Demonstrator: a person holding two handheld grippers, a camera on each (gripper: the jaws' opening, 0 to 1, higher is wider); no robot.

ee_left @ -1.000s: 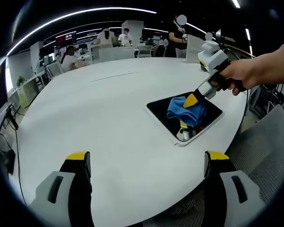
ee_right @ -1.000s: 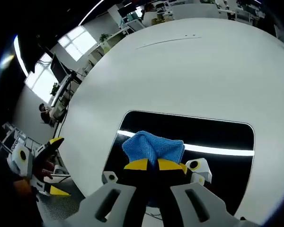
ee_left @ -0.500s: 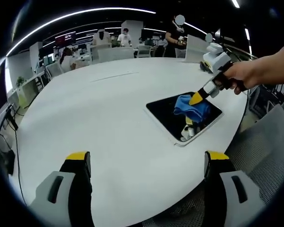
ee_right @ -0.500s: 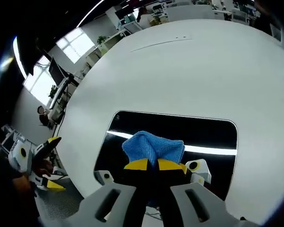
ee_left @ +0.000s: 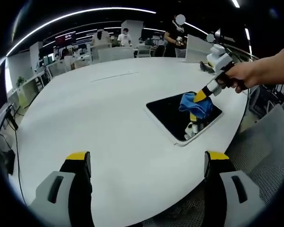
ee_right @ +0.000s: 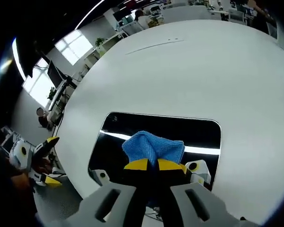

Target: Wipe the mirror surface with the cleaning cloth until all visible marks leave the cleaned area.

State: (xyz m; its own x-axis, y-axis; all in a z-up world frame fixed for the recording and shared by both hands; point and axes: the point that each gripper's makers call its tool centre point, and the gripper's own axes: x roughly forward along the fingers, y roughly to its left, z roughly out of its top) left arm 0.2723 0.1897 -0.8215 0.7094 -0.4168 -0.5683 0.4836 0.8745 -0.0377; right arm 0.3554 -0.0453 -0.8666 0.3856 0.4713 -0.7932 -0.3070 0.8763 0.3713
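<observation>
Mirror [ee_right: 132, 130], centre-right of left gripper view. Your right gripper [ee_right: 149, 165] pinches blue cloth [ee_right: 153, 146] against it; left gripper [ee_left: 146, 163] spread, idle. Risk: mirror lies near table [ee_left: 99, 109] edge; hard strokes may push it off.

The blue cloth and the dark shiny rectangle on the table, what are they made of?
The blue cleaning cloth looks like soft, fuzzy fabric, perhaps microfibre: it bunches into rounded folds where the right hand-held gripper pinches it. The dark rectangular mirror looks like smooth, glossy glass, since it reflects a bright ceiling light strip. The round white table looks hard and matte; its material is unclear.
</observation>
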